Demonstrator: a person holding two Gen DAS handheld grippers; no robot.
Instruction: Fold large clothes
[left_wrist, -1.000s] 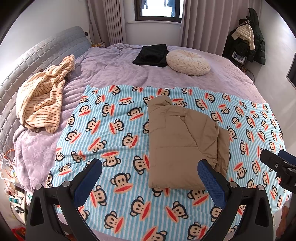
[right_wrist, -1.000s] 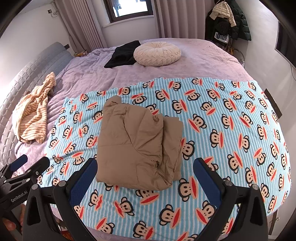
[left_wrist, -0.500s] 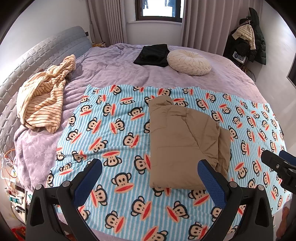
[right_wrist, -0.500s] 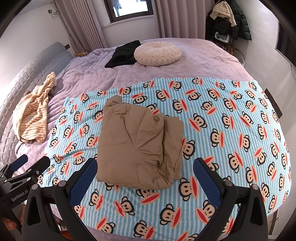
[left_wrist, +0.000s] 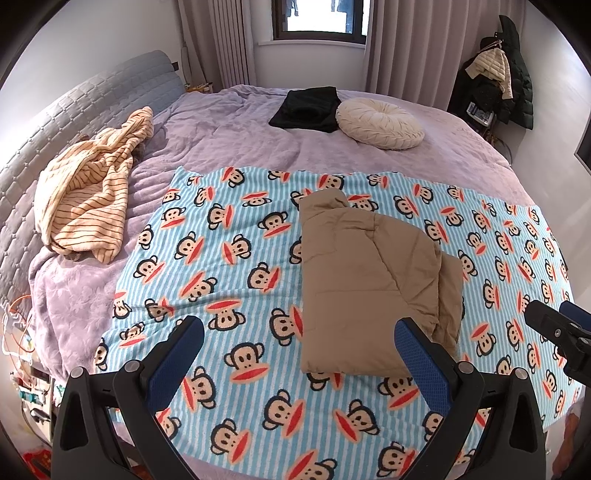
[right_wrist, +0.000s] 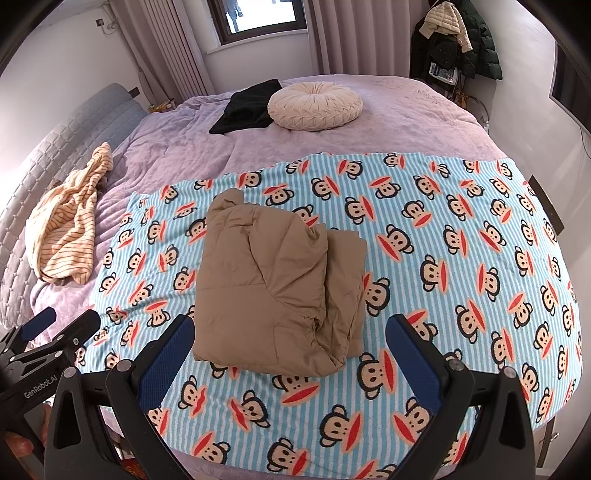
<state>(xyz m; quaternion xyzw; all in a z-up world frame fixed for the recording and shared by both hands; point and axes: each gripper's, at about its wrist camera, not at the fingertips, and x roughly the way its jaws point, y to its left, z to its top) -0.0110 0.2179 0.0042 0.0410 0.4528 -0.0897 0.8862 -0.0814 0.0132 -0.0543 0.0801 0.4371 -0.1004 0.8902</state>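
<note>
A tan padded garment (left_wrist: 365, 280) (right_wrist: 277, 284) lies folded into a thick rectangle on a blue striped monkey-print blanket (left_wrist: 229, 266) (right_wrist: 443, 251) spread over the bed. My left gripper (left_wrist: 299, 354) hovers open above the blanket's near edge, left of the garment's near corner, holding nothing. My right gripper (right_wrist: 291, 350) is also open and empty, straddling the garment's near edge from above without touching it. Each gripper shows at the side of the other's view.
A striped cream garment (left_wrist: 88, 188) lies crumpled at the left by the grey headboard (left_wrist: 66, 110). Folded black clothing (left_wrist: 306, 109) and a round cream cushion (left_wrist: 380, 123) rest on the purple bedspread (left_wrist: 229, 144) at the back. Coats (left_wrist: 498, 74) hang at the far right.
Both views have shifted very slightly; the folded garment and the open grippers stay as they were.
</note>
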